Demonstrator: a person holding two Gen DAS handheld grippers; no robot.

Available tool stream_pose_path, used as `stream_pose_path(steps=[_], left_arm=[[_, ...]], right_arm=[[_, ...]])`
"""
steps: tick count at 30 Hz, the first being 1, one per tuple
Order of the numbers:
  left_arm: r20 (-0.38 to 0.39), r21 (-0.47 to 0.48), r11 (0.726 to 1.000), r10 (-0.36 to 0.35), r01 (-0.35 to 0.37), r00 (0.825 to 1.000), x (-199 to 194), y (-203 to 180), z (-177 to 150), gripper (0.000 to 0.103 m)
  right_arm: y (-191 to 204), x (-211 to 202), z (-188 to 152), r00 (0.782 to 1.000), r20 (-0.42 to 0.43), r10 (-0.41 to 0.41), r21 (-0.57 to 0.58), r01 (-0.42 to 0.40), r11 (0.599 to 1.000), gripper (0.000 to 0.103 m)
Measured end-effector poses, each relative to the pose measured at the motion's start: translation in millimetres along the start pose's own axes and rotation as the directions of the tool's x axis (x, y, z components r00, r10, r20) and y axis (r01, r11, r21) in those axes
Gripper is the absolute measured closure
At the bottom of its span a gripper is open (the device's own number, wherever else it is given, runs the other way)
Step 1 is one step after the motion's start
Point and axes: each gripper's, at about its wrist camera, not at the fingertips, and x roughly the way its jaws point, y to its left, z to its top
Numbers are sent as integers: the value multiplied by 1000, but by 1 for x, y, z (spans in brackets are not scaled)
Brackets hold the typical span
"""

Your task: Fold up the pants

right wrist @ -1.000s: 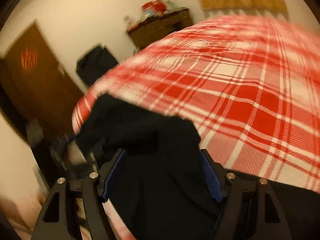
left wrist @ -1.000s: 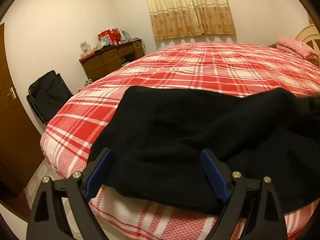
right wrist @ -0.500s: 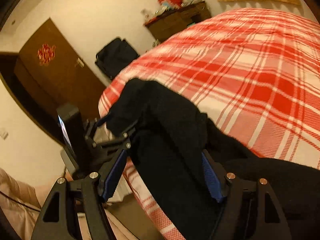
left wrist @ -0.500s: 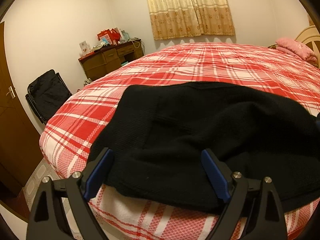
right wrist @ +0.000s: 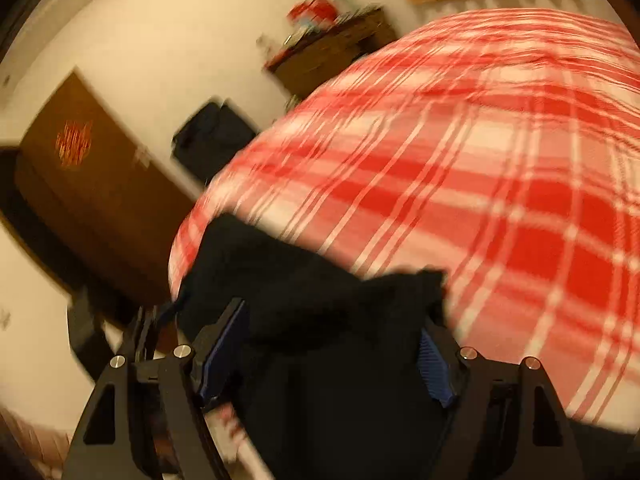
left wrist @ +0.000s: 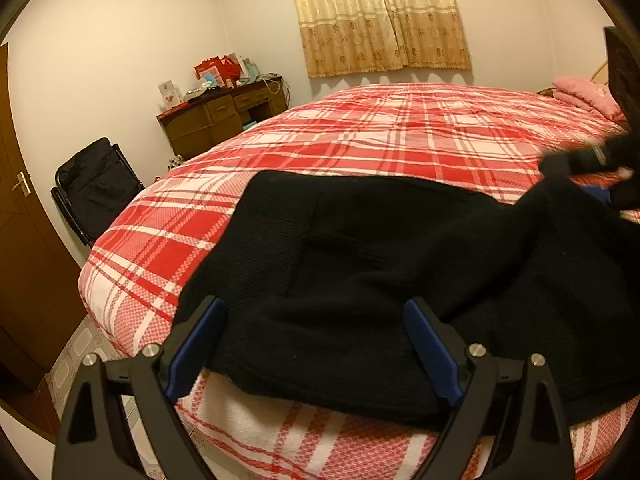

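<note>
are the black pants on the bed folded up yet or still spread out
Partly folded. The black pants lie on the plaid bedspread with one layer doubled over another, and their right end is still lifted off the bed.

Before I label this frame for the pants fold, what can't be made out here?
- Right wrist view: motion blur smears everything; whether the right hand-held gripper, its jaws opening, presses the black pants between them is unclear.
- Left wrist view: the pants' right end is cut off by the frame edge.
- Left wrist view: the left hand-held gripper straddles the pants; contact is unclear.
- Desk clutter: too small.
</note>
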Motion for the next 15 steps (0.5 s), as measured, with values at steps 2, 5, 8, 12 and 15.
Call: stream_pose_path(steps=[2,5,8,12,15], left_arm=[[-3,2,1000,-2,2,1000,1,0,0,9],[-5,5,1000,-3,3,1000,2,-2,1,9],[2,5,1000,-4,4,1000,3,-2,0,8],[5,2,1000,2,-2,1000,2,-5,0,8],[-2,-4,1000,-2,2,1000,2,-4,1,8]], right_arm=[[-18,-3,10,997,45,-62,41,60,997,23],[-44,-7,14,998,38,-43,133,38,990,26],[-37,-37,15,987,104,-122,135,108,985,26],[-26,-95,8,934,181,-307,107,292,950,26],[-41,-142,2,840,225,-494,126,478,869,26]])
